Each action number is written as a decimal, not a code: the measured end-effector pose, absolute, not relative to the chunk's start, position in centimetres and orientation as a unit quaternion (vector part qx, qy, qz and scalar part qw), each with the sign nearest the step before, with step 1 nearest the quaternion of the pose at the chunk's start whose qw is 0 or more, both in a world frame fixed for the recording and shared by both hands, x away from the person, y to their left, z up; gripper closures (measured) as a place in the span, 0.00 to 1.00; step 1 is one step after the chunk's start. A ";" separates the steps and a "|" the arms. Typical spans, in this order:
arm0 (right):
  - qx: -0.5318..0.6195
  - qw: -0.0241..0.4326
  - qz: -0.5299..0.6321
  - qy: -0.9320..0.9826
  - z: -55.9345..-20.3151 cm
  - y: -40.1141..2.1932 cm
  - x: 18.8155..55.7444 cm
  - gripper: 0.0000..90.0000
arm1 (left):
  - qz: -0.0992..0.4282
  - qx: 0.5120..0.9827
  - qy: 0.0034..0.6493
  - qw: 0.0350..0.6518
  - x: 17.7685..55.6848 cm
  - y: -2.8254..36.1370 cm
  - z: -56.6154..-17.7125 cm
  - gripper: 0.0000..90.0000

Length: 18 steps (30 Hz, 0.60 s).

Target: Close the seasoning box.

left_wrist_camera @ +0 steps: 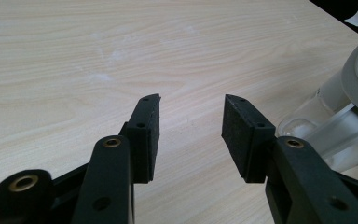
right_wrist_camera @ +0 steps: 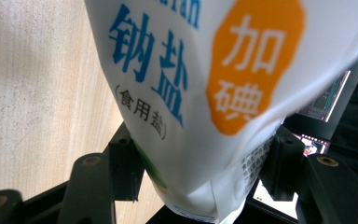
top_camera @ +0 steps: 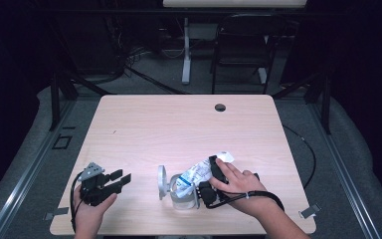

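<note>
My right gripper (top_camera: 214,175) is clamped on a white plastic salt bag (top_camera: 199,172), soft and crinkled, printed with blue characters and an orange badge; in the right gripper view both black jaws press into the bag's sides (right_wrist_camera: 223,93). The bag lies tilted at the near middle of the table (top_camera: 179,124), its lower end over the mouth of a clear glass jar (top_camera: 183,195), which has thick smooth walls. The jar's grey round lid (top_camera: 162,181) hangs open on its left, standing on edge. I can't tell if the bag's end is inside the jar or just on the rim; my hand covers part of it. My left gripper (top_camera: 117,180) sits near left, well apart from the jar, jaws spread with nothing between, matte rubbery pads (left_wrist_camera: 145,135) over pale wood-grain laminate. In the left gripper view the jar (left_wrist_camera: 326,121) is cut off at the right edge, blurred.
</note>
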State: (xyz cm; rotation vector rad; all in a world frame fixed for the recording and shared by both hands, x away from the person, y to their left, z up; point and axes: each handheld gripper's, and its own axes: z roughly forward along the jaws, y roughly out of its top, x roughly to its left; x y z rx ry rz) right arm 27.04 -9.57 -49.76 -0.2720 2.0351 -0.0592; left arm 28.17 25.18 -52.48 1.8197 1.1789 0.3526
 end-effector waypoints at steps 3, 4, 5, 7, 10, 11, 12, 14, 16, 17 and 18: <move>-0.115 0.518 -0.026 0.847 -49.7 -9.5 27.0 0.47 | 0.143 0.738 0.477 0.455 28.2 25.2 -52.5 0.63; -0.115 0.518 -0.027 0.847 -49.7 -9.5 27.0 0.47 | 0.143 0.738 0.477 0.455 28.2 25.2 -52.5 0.63; -0.116 0.519 -0.033 0.846 -49.6 -9.5 27.0 0.47 | 0.143 0.738 0.477 0.455 28.2 25.2 -52.5 0.63; -0.118 0.519 -0.034 0.846 -49.6 -9.5 27.0 0.47 | 0.143 0.738 0.477 0.455 28.2 25.2 -52.5 0.63; -0.118 0.519 -0.030 0.846 -49.7 -9.5 27.0 0.47 | 0.143 0.737 0.478 0.455 28.2 25.2 -52.5 0.63; -0.119 0.520 -0.031 0.845 -49.6 -9.5 27.0 0.47 | 0.144 0.737 0.478 0.456 28.2 25.2 -52.5 0.63; -0.120 0.520 -0.031 0.845 -49.6 -9.5 27.0 0.47 | 0.143 0.738 0.478 0.455 28.2 25.2 -52.5 0.63; -0.120 0.520 -0.031 0.845 -49.6 -9.5 27.0 0.47 | 0.144 0.737 0.479 0.456 28.2 25.2 -52.5 0.63; -0.121 0.520 -0.030 0.845 -49.6 -9.5 27.0 0.47 | 0.144 0.737 0.479 0.456 28.2 25.2 -52.5 0.63; -0.120 0.521 -0.033 0.845 -49.6 -9.5 26.9 0.47 | 0.144 0.737 0.479 0.456 28.2 25.2 -52.5 0.63; -0.122 0.521 -0.032 0.844 -49.6 -9.5 27.0 0.47 | 0.144 0.736 0.479 0.456 28.2 25.2 -52.5 0.63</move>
